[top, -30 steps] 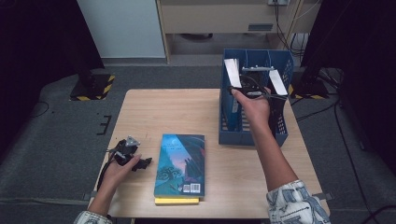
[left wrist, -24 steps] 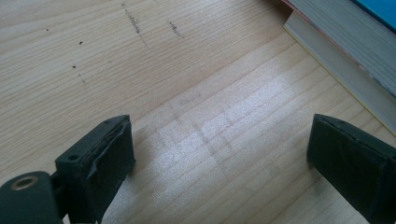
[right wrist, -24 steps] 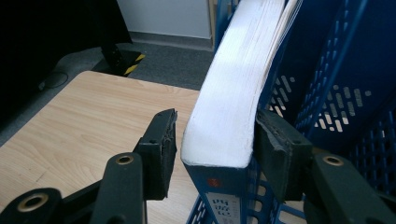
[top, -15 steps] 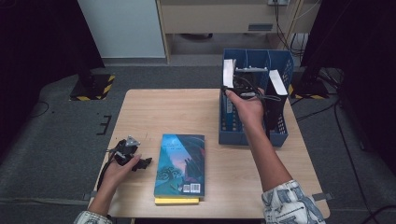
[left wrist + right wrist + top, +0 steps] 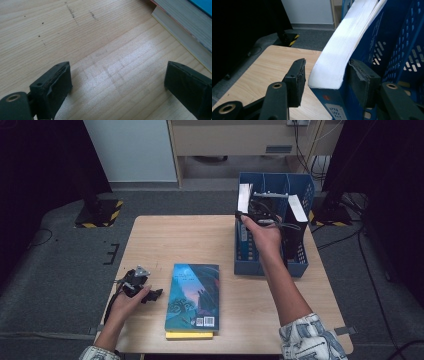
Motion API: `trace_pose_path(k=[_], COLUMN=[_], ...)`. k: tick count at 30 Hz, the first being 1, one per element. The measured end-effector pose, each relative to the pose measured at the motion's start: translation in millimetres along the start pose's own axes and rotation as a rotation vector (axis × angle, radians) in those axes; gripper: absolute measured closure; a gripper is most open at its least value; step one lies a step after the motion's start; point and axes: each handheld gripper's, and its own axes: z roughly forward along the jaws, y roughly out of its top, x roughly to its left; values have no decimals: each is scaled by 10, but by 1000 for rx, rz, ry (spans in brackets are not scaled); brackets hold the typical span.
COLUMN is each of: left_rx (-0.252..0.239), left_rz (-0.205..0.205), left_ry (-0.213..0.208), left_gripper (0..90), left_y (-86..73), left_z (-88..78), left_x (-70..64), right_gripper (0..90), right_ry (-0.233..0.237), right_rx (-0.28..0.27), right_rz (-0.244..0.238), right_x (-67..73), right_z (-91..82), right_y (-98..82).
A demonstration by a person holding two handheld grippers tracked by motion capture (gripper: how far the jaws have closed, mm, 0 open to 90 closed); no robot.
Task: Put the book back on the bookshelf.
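Observation:
A blue-covered book (image 5: 337,55) stands upright in the left compartment of the blue file rack (image 5: 300,265), its white page edge (image 5: 244,200) facing up. My right gripper (image 5: 327,77) straddles the book's top corner. One pad lies against the cover and the other (image 5: 300,75) stands a sliver off the pages. These jaws have just been opening, with the book still between them. My left gripper (image 5: 117,82) rests open on the bare wood, left of a teal book (image 5: 192,295) lying flat on a yellow one (image 5: 190,335).
A second book (image 5: 297,207) leans in the rack's right compartment. The rack stands at the table's back right corner. The stacked books' page edges (image 5: 180,15) lie close to my left gripper. Cables and a cabinet lie on the floor beyond the table (image 5: 175,240).
The right hand has shifted slightly left along the top of the rack. The left hand and the stacked books have not moved.

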Motion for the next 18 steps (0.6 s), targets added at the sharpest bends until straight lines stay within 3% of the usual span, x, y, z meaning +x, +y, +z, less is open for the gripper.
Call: trace_pose_path(k=[18], left_rx=[-1], left_rz=[0], left_ry=[-2], left_gripper=[68], left_y=[-1], left_z=[1], left_x=[-3], right_gripper=[350], right_ry=[58], right_rx=[-48], right_rz=[30], right_x=[-63], right_z=[42], right_y=[-104])
